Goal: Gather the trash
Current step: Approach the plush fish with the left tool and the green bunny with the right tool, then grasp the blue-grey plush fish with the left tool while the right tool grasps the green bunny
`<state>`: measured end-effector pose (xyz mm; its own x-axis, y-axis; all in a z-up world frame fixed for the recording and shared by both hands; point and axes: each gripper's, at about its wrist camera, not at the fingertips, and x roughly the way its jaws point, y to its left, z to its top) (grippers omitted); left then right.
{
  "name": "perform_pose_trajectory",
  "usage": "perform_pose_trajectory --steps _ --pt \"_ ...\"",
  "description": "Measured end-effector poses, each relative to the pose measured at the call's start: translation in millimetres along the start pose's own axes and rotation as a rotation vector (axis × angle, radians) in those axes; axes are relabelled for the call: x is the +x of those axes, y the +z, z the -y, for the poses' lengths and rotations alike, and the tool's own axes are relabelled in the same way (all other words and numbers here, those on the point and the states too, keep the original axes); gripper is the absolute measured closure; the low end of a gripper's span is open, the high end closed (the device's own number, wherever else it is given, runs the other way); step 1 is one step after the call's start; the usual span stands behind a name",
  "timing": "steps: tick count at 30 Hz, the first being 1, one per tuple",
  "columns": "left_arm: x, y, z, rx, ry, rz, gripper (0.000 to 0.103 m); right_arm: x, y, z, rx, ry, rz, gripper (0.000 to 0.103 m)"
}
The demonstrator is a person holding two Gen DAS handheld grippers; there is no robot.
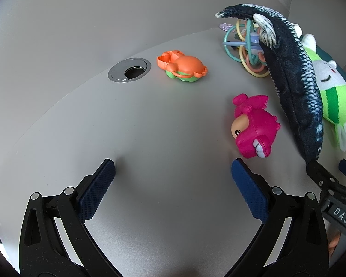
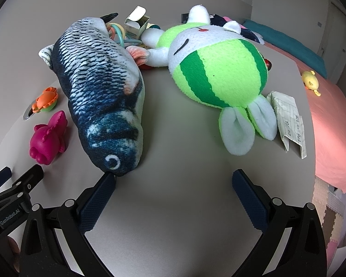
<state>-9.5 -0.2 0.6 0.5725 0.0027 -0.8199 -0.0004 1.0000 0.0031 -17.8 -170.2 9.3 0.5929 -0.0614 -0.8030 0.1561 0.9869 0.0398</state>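
Note:
A folded, crumpled paper [image 2: 288,117] with handwriting lies at the table's right edge, beside the green plush's ears. A small open cardboard box [image 2: 137,24] stands at the back behind the toys. My right gripper [image 2: 173,194] is open and empty over bare table, its left fingertip [image 2: 108,182] touching the nose of the plush fish [image 2: 99,92]. My left gripper [image 1: 173,180] is open and empty over the table, left of the pink toy [image 1: 253,127]. The right gripper also shows at the right edge of the left wrist view [image 1: 329,180].
A green-and-white plush [image 2: 219,69], an orange crab toy [image 1: 182,67], a ring rattle [image 1: 246,46] and a cable grommet [image 1: 129,69] are on the grey table [image 1: 150,138]. A yellow duck toy [image 2: 310,82] lies on a pink bed [image 2: 334,127] to the right.

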Motion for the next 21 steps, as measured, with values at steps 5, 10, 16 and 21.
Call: perform_pose_trajectory --steps 5,10,16,21 --pt "-27.9 -9.6 -4.0 0.006 -0.008 0.064 0.005 -25.4 -0.4 20.5 0.017 0.137 0.041 0.002" --pt "-52.1 -5.7 10.2 0.045 -0.017 0.110 0.005 -58.9 7.9 38.8 -0.005 0.267 0.099 0.002" --pt "-60.5 3.8 27.9 0.083 -0.005 0.119 0.005 -80.2 31.3 37.4 -0.078 0.289 0.167 0.002" --pt "-70.0 18.4 46.5 0.059 -0.063 0.130 0.005 -77.7 49.1 59.1 -0.041 0.276 0.167 0.002"
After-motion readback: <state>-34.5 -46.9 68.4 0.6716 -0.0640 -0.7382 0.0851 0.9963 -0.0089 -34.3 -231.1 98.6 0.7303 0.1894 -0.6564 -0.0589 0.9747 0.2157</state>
